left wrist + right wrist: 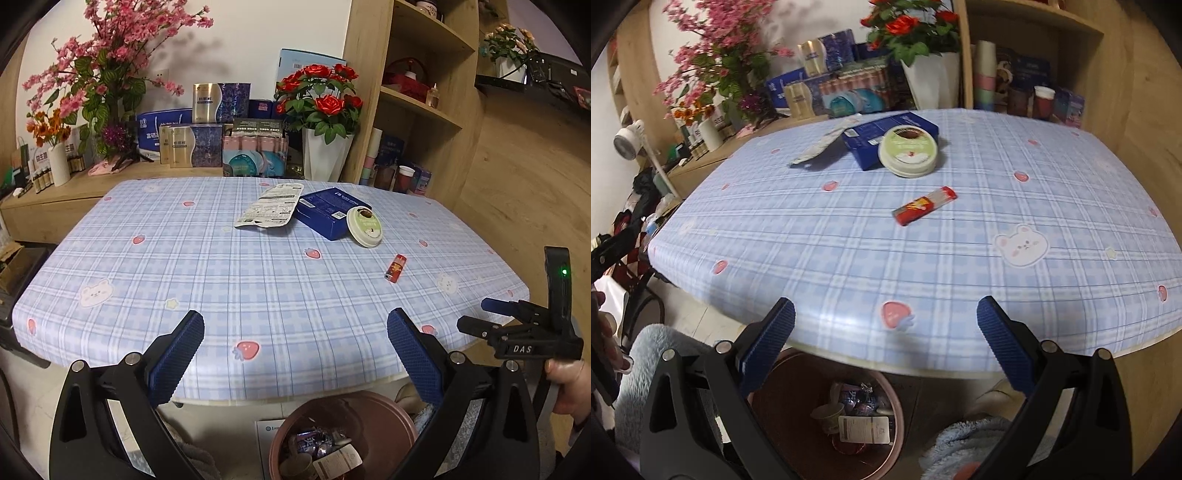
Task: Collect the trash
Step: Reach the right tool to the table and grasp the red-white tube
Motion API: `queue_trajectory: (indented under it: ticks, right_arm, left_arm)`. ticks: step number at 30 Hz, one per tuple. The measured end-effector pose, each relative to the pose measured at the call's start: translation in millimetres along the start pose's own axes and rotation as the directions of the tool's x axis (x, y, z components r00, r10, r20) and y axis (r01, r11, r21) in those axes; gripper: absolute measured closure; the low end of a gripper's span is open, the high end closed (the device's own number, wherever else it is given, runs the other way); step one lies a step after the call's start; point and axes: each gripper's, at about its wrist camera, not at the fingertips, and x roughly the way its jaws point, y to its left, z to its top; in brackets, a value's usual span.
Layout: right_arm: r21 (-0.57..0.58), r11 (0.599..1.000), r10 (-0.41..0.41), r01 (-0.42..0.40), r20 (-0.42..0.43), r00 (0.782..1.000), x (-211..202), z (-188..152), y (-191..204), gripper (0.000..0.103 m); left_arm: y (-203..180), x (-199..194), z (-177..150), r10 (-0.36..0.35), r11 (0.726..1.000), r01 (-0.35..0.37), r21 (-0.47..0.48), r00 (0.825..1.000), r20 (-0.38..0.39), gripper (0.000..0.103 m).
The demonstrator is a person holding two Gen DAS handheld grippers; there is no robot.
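Note:
On the blue plaid tablecloth lie a flat grey-white pouch, a dark blue box, a round green-and-white lid leaning on the box, and a small red wrapper. The same pouch, box, lid and wrapper show in the right wrist view. A brown bin with trash stands under the table's near edge; it also shows in the right wrist view. My left gripper and right gripper are open and empty, above the bin.
Boxes, a white pot of red roses and pink blossoms stand on the counter behind the table. A wooden shelf unit with cups is at the right. The right gripper shows at the right in the left wrist view.

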Motion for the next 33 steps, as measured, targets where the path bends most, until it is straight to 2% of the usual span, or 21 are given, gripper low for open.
queue_trajectory:
  ticks: [3,7,11,16,17,19,26,30,32,33]
  right_arm:
    - [0.034,0.999,0.031,-0.03,-0.041,0.999,13,9,-13,0.006]
    - [0.026,0.996,-0.085,0.088,-0.096,0.992,35,20,-21,0.006]
    - [0.022,0.989,-0.143,0.147,-0.117,0.983,60,37,-26,0.006]
    - [0.075,0.989,-0.113,0.124,-0.133,0.985,90,66,-26,0.009]
    - [0.096,0.989,-0.098,0.111,-0.136,0.986,96,70,-25,0.011]
    - [0.132,0.986,-0.084,0.105,-0.152,0.985,111,81,-24,0.022]
    - [0.196,0.968,-0.113,0.157,-0.219,0.969,158,103,-29,0.035]
    - [0.131,0.972,-0.167,0.196,-0.204,0.965,167,109,-20,0.04]
    - [0.063,0.977,-0.189,0.204,-0.191,0.963,170,110,-17,0.05]
    - [0.039,0.979,-0.19,0.201,-0.189,0.963,169,111,-18,0.061]
  left_arm:
    - [2,11,4,0.006,1.0,-0.006,0.004,1.0,0.0,0.006]
    - [7,25,10,0.026,1.0,-0.026,0.011,1.0,0.005,0.006]
    - [16,43,15,0.053,0.999,-0.053,0.011,0.999,-0.006,0.006]
    - [27,68,20,0.077,0.997,-0.077,0.005,0.997,-0.024,0.006]
    - [28,73,20,0.084,0.996,-0.084,0.006,0.996,-0.024,0.006]
    - [30,79,21,0.077,0.997,-0.078,-0.001,0.997,-0.025,0.006]
    - [34,96,22,0.077,0.997,-0.077,-0.011,0.996,-0.044,0.006]
    - [35,107,23,0.067,0.998,-0.068,-0.016,0.995,-0.068,0.006]
    - [33,112,24,0.052,0.998,-0.053,-0.015,0.996,-0.077,0.006]
    - [32,114,24,0.047,0.999,-0.048,-0.016,0.996,-0.079,0.006]
